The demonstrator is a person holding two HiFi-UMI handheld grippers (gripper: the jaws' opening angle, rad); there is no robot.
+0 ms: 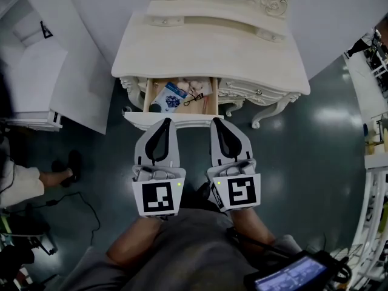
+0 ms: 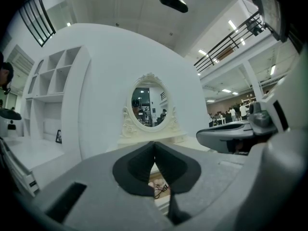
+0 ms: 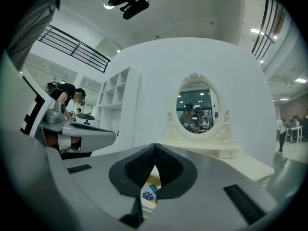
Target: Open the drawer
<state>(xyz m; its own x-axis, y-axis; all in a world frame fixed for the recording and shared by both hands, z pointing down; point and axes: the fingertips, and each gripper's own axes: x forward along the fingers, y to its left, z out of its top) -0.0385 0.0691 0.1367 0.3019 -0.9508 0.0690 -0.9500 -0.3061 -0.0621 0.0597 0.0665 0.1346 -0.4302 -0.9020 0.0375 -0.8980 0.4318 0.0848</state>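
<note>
Drawer [image 1: 190,121] was noted pulled well out from the front edge of the dressing table [image 1: 206,53], contents exposed; opening was judged essentially done. Left gripper [image 1: 165,123] and right gripper [image 1: 217,123] were seen fully closed and empty at the drawer front.

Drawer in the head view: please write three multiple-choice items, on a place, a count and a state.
1. Where does the blue-and-white packet lie? A) in the drawer B) on the tabletop C) on the floor
2. How many grippers are before the drawer? A) one B) two C) none
3. The drawer is: A) shut B) pulled open C) taken out
Answers: 1 A, it lies between the drawer's walls; 2 B, the left gripper and right gripper point at its front; 3 B, its contents show from above.
</note>
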